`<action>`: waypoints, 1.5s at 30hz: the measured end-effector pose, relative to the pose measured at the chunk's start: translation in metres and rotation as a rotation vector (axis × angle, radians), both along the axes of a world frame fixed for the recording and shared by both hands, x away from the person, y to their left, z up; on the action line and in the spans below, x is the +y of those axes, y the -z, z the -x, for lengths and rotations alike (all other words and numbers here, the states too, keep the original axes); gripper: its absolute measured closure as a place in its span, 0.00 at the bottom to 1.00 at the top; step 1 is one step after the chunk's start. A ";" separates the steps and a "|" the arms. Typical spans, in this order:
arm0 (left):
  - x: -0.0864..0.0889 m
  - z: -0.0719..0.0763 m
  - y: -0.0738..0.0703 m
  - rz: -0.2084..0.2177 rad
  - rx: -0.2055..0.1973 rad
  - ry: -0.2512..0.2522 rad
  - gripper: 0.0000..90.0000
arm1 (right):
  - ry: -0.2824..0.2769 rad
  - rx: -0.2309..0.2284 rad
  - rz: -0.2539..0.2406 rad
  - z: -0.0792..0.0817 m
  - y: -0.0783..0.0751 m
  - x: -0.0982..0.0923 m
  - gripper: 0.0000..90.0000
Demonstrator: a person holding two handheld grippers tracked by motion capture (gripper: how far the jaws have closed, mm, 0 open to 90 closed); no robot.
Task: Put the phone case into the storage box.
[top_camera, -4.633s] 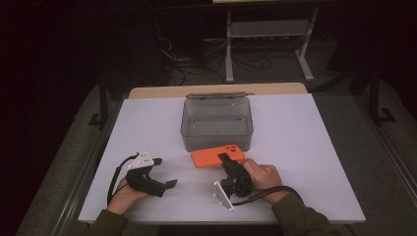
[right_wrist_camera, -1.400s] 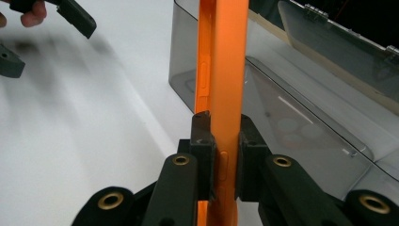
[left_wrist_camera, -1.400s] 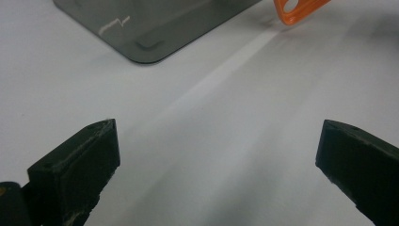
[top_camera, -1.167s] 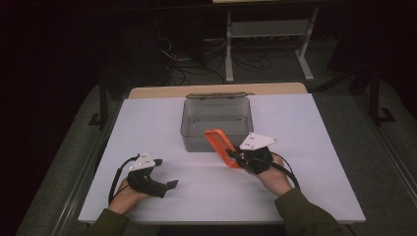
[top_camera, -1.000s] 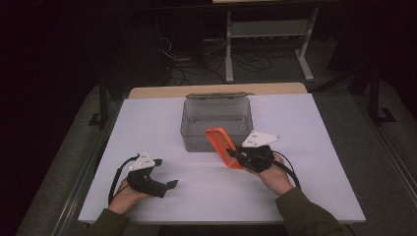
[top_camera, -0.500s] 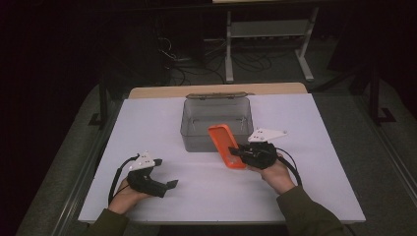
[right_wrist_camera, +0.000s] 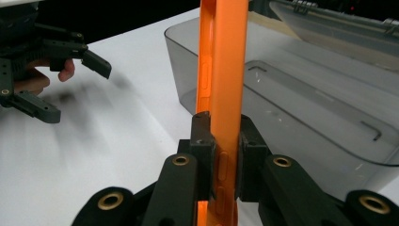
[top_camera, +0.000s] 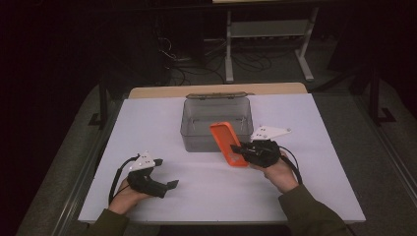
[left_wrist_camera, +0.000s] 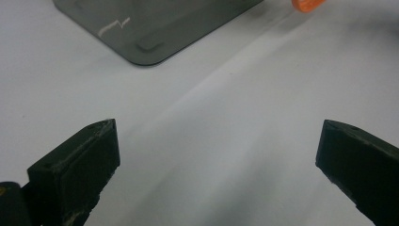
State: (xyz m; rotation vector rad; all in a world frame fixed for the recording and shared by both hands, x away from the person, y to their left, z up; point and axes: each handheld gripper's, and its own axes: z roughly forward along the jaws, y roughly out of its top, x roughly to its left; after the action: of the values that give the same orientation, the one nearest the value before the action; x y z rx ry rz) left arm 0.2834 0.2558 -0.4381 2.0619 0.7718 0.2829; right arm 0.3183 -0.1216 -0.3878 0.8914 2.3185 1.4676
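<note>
Since the earliest frame, my right gripper (top_camera: pixel 239 148) has picked the orange phone case (top_camera: pixel 226 143) up off the table, where it lay flat just near of the grey box (top_camera: pixel 216 123), and has carried it up and to the right; over the last second the case has crept a little farther toward the box. My left gripper (top_camera: pixel 173 184) has kept its place at the near left of the white table (top_camera: pixel 319 196) all the while.

Now the right gripper is clenched on the case: in the right gripper view the two black pads press on its two faces, with the thin orange edge (right_wrist_camera: pixel 225 94) rising straight up between them. From the high view the case stands tilted, its upper end at the box's near wall and its lower end in the jaws. Whether it touches that wall I cannot tell. The case is off the table, just near and slightly right of the box, which sits in the middle of the table toward the far side with its lid (top_camera: pixel 219 96) folded back behind it.

My left gripper is released, jaws wide apart with bare white table between them in the left gripper view (left_wrist_camera: pixel 216 165), where a corner of the box (left_wrist_camera: pixel 150 28) shows at the top. It rests low, well apart from the case.
</note>
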 end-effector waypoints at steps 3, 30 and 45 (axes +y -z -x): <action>-0.001 0.000 0.000 0.005 -0.001 0.004 0.00 | 0.001 -0.003 -0.004 0.000 -0.005 -0.002 0.88; -0.004 0.002 0.003 0.014 0.005 0.014 0.00 | 0.027 -0.036 -0.017 -0.021 -0.054 -0.014 0.88; -0.004 0.002 0.003 0.013 -0.001 0.019 0.00 | 0.060 -0.069 -0.013 -0.039 -0.075 -0.016 0.88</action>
State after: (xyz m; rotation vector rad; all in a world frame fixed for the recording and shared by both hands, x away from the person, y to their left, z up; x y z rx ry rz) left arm 0.2813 0.2514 -0.4414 2.0554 0.7516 0.2681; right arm 0.3578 -0.1379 -0.3129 0.8917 2.2165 1.4665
